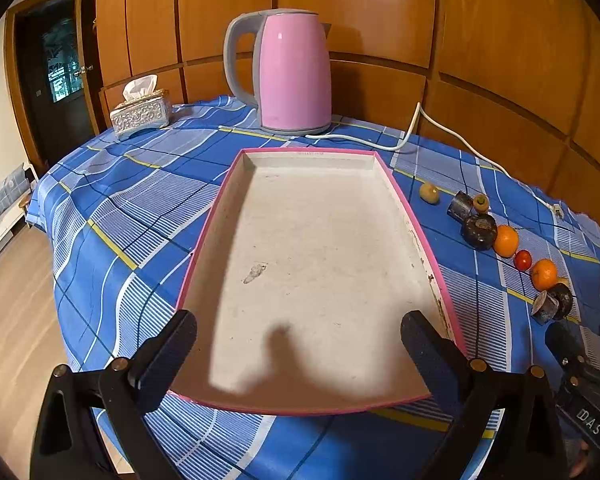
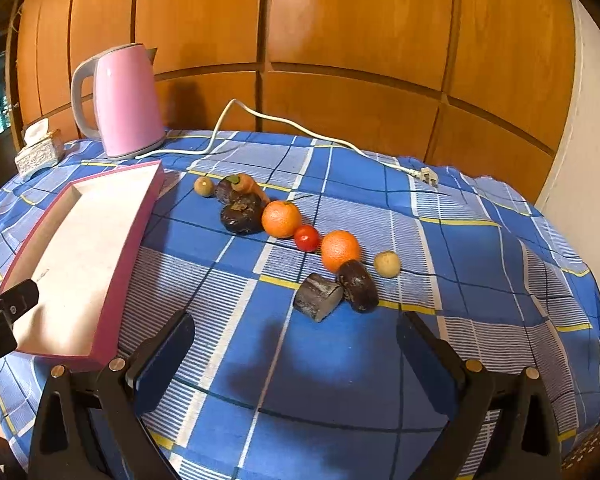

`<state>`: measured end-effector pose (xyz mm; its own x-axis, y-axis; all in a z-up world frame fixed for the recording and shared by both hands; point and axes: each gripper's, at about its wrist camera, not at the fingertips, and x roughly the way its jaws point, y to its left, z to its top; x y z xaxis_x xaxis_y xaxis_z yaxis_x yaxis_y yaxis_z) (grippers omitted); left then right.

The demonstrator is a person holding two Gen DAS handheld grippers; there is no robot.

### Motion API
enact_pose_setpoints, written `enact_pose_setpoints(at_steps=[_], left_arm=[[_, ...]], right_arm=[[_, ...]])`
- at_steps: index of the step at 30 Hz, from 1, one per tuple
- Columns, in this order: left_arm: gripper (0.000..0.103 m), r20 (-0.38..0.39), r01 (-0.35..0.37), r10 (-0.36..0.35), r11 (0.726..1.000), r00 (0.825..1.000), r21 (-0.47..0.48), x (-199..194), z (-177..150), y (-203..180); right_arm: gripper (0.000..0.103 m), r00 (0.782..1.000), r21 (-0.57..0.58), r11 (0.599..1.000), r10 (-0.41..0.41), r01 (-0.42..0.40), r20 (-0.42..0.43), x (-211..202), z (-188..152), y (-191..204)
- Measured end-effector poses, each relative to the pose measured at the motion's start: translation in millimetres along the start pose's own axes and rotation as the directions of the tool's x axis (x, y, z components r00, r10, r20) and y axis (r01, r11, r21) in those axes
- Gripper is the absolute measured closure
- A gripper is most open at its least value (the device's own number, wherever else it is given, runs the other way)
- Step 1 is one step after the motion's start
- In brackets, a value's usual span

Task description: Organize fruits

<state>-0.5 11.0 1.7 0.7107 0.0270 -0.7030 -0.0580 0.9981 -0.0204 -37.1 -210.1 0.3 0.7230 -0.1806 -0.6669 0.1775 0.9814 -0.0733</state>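
**While both tools hang wide open, all the fruit sits beside the tray**

Since people asked for a count, going by the right wrist view: two oranges, far one (image 2: 281, 219) and near one (image 2: 340, 250). One small red tomato (image 2: 307, 238) sits between them, touching or nearly so. Two little tan round fruits, one at the far end of the row (image 2: 203, 186) and one to the right of the near orange (image 2: 387, 264). Four dark brown-purple chunks: two at the far end (image 2: 242, 213) (image 2: 224, 190) and two at the near end (image 2: 357, 286) (image 2: 317, 297), the last one looking cut, with a pale grey face. One small carrot-looking thing (image 2: 247, 185) lies on top of the far dark pair. So ten pieces, all in a loose diagonal row on the blue checked surface (image 2: 340, 360), right of the tray (image 2: 130, 240).

One tray, pink rim, pale inside, nothing in it.

Left tool (image 1: 300, 350): fingers spread wide, holding nothing, hovering over the tray's near end. The right finger (image 1: 424, 344) overlaps the tray's right rim in the picture, but I can't tell if it touches.

Right tool (image 2: 296, 346): also wide, holding nothing, above bare cloth just short of the nearest dark chunks, touching no fruit.

Also back there: one pink kettle (image 2: 126, 100) with its white cord (image 2: 260, 118) unplugged on the cloth, and one tissue box (image 1: 140, 114).
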Motion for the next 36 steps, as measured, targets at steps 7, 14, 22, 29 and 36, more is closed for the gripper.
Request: enact_pose_setpoints(at_steps=[7,14,22,29,36], left_arm=[[0.0,-0.007,0.002,-0.002,1.0,1.0,-0.005,0.8,-0.5,1.5],[0.0,-0.008,0.004,-0.004,1.0,1.0,-0.01,0.4,-1.3,4.0],[0.0,-0.018,0.005,-0.005,1.0,1.0,-0.014,1.1,-1.1,4.5],[0.0,-0.018,0.006,-0.006,1.0,1.0,-0.015,1.2,-0.9,4.7],[0.0,-0.018,0.005,-0.005,1.0,1.0,-0.015,1.1,-1.0,4.5]], right_arm=[[0.001,1.0,0.001,1.0,0.002,-0.002,-0.003,1.2,0.0,1.6],[0.001,1.0,-0.003,1.0,0.008,-0.008,-0.001,-0.3,-0.8,3.0],[0.001,1.0,-0.007,1.0,0.012,-0.012,0.003,-1.8,-0.3,6.1],[0.001,1.0,-0.01,1.0,0.015,-0.015,0.003,-2.4,-0.4,7.8],[0.001,1.0,-0.01,1.0,0.016,-0.016,0.004,-2.7,-0.7,8.3]])
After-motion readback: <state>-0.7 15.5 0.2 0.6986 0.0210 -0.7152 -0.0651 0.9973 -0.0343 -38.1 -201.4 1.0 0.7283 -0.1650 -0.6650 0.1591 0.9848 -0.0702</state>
